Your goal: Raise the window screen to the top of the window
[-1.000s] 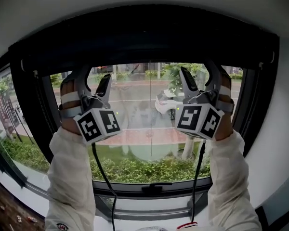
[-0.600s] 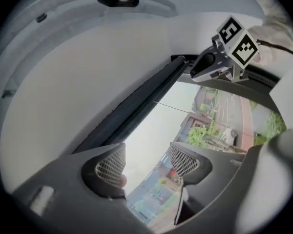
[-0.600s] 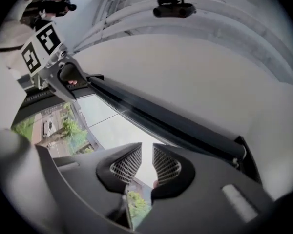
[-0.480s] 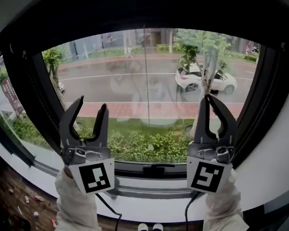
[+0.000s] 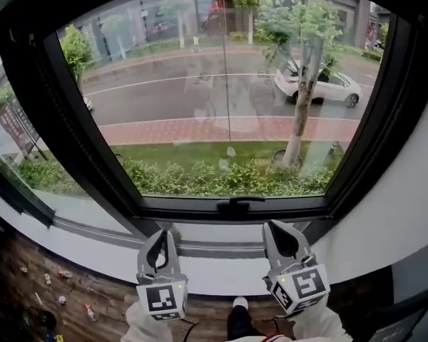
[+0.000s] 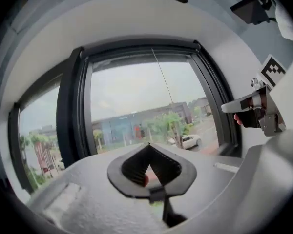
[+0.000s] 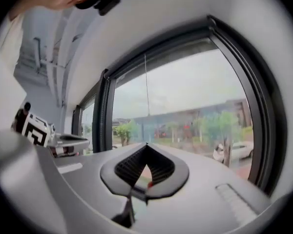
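Dark-framed window (image 5: 93, 159), head view: left gripper (image 5: 162, 235) and right gripper (image 5: 274, 226) low before the sill (image 5: 221, 276) | left gripper view: fingers (image 6: 133, 164) just clenched, empty; window screen (image 6: 141, 56) up at window top | right gripper view: fingers (image 7: 131, 165) just clenched, empty

A room in a building beside a street, above ground level: a large dark-framed window (image 5: 185, 209) set in plain white walls (image 5: 406, 205) looks down on a road (image 5: 164, 98), a white car (image 5: 328, 87), a tree (image 5: 299, 120) and a hedge (image 5: 200, 177). Home or office cannot be told.
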Available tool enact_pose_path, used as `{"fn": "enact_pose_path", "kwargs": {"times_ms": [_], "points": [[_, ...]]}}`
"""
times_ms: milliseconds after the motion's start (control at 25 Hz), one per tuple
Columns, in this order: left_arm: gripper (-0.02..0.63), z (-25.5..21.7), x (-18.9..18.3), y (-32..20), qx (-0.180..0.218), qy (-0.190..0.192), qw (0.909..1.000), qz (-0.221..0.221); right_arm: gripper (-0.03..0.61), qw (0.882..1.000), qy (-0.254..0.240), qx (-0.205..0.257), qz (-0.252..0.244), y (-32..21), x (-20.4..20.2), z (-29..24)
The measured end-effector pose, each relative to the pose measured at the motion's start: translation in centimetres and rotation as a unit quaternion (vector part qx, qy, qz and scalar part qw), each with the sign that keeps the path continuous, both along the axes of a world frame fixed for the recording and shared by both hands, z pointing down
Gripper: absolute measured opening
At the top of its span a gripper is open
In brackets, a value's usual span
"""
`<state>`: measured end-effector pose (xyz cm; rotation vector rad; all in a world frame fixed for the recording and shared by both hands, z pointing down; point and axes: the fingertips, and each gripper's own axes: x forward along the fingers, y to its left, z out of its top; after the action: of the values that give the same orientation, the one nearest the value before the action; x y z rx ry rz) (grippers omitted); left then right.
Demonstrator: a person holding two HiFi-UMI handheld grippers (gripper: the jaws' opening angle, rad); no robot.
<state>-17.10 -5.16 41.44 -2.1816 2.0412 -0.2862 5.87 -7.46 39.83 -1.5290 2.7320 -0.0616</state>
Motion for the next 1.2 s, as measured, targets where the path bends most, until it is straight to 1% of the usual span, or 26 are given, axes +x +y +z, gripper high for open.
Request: {"fn": "enact_pose_path", "kwargs": {"times_ms": [80,120,160,200,280,360,480,600,680,760,840,960,1040,1120,1200], "points": [[0.002,8.1,-0.4,6.0,-0.084,0.01,0.9964,-0.001,0.005,0.995,-0.006,-0.095,-0.011,5.0,-0.6,7.4],[0.002,10.9,-0.5,9.2,-0.113,0.01,0.9936,0.003,0.005,0.991,-0.007,-0.132,-0.012,7.9,-1.1,10.5],[0.002,12.9,-0.7,12.3,-0.132,0.009,0.9912,0.008,0.005,0.987,-0.01,-0.162,-0.014,10.9,-1.7,12.9],[0.002,14.3,-0.9,15.2,-0.143,0.008,0.9897,0.013,0.005,0.983,-0.016,-0.184,-0.017,13.9,-2.5,14.7],[0.002,15.4,-1.7,20.6,-0.147,0.01,0.9888,0.023,0.005,0.978,-0.029,-0.208,-0.018,19.9,-4.3,17.0],[0.002,15.3,-2.6,25.4,-0.141,0.021,0.9892,0.035,0.005,0.978,-0.033,-0.205,-0.011,25.0,-6.0,17.6],[0.002,14.8,-3.7,32.0,-0.132,0.041,0.9894,0.045,0.005,0.982,-0.028,-0.189,0.004,31.3,-7.5,16.6],[0.002,14.2,-4.3,36.8,-0.129,0.05,0.9893,0.045,0.004,0.982,-0.018,-0.188,0.015,35.7,-7.8,15.7],[0.002,13.7,-4.0,39.2,-0.125,0.067,0.989,0.043,0.003,0.983,-0.002,-0.184,0.021,37.9,-7.5,15.3],[0.002,13.5,-4.0,40.9,-0.12,0.079,0.9889,0.036,0.003,0.984,0.007,-0.178,0.026,39.7,-7.3,14.9],[0.002,13.4,-3.9,42.1,-0.119,0.082,0.9889,0.033,0.004,0.984,0.012,-0.175,0.027,41.2,-7.3,14.7],[0.002,13.5,-3.3,43.2,-0.12,0.074,0.9892,0.04,0.004,0.984,0.024,-0.171,0.03,42.8,-7.1,14.6],[0.002,14.0,-2.8,43.4,-0.128,0.069,0.9885,0.042,0.004,0.984,0.029,-0.17,0.032,43.3,-6.7,14.8],[0.002,14.3,-1.9,43.4,-0.134,0.065,0.9878,0.045,0.003,0.984,0.028,-0.172,0.034,43.6,-5.9,15.1],[0.002,14.1,-0.7,43.2,-0.13,0.058,0.9883,0.053,0.003,0.984,0.026,-0.17,0.036,43.8,-5.1,15.2]]}}
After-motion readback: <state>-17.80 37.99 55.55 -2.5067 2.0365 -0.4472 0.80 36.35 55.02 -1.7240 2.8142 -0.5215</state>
